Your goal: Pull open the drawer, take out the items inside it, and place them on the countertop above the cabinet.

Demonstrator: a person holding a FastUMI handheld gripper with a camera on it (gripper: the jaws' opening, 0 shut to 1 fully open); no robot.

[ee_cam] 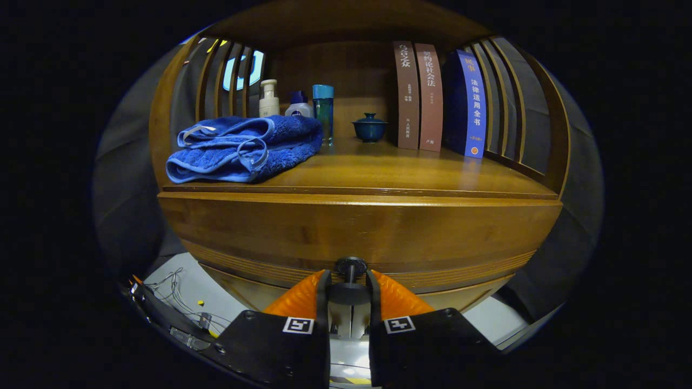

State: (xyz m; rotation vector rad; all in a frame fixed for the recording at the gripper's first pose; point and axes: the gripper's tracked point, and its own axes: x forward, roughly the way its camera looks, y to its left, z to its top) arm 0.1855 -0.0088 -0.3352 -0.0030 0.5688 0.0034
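Fingers (350, 281) closed on the drawer knob (351, 266), low on the cabinet front (357, 229) beneath the countertop (389, 170). Best pulled straight back, level, grip firm, no twisting.

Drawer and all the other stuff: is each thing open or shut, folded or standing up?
Drawer: shut, not pulled out yet.
Drawer knob: between the two fingers.
Gripper: shut on the drawer knob.
Blue towel: folded, lying on the countertop.
Three bottles: upright, caps on.
Small blue lidded cup: upright, lid on.
Three books: standing upright, closed.
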